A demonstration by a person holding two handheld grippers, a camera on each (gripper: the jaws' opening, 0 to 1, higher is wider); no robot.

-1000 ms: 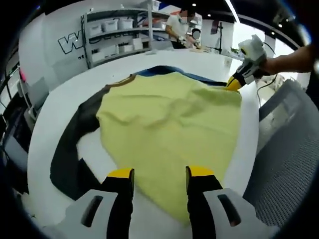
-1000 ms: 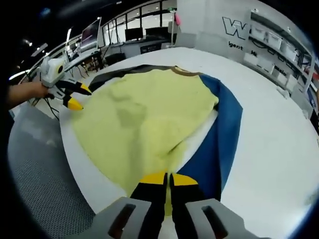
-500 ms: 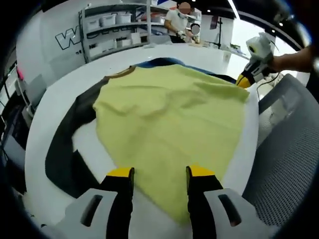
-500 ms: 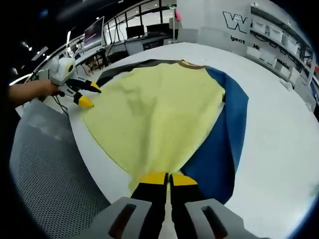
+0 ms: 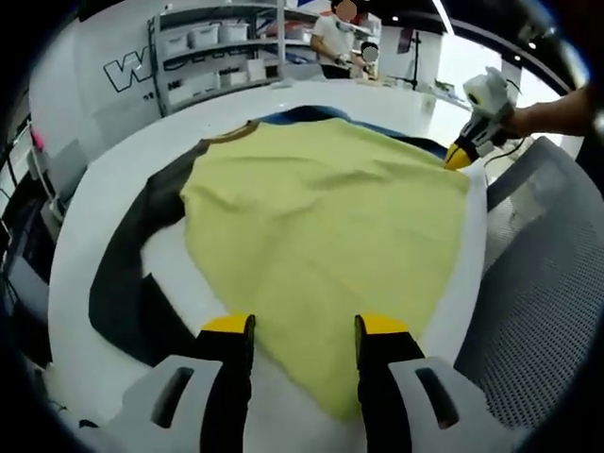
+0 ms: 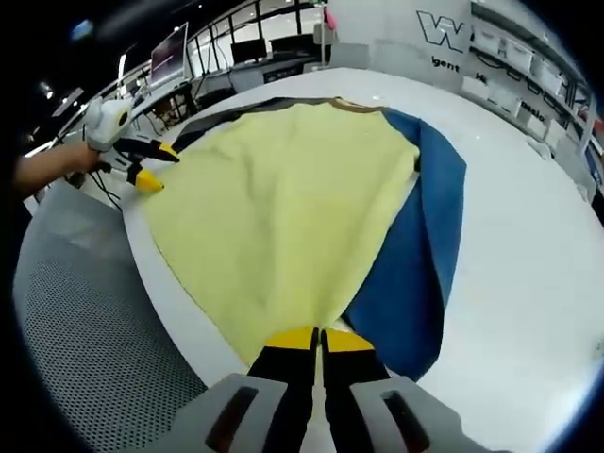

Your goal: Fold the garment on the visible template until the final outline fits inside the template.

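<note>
A pale yellow garment (image 5: 321,217) lies spread flat on a round white table (image 5: 104,198), brown collar at the far end. Under it lies a flat sheet that looks like the template, dark grey (image 5: 118,283) on one side and blue (image 6: 415,255) on the other. My left gripper (image 5: 304,330) stands open over the garment's near edge. My right gripper (image 6: 309,342) is shut on a corner of the yellow garment (image 6: 274,208). The left gripper view shows the right gripper (image 5: 455,159) at the garment's far right corner. The right gripper view shows the left gripper (image 6: 151,166) open by the hem.
A grey mesh surface (image 5: 538,283) borders the table on the near side. Shelves with white bins (image 5: 222,47) and people (image 5: 342,38) stand behind the table. Desks with monitors (image 6: 175,61) lie beyond the left gripper. Bare white tabletop (image 6: 528,255) stretches past the blue sheet.
The right gripper has drawn its corner outward, and the garment's wrinkles have flattened. The left gripper has stayed open at the hem.
</note>
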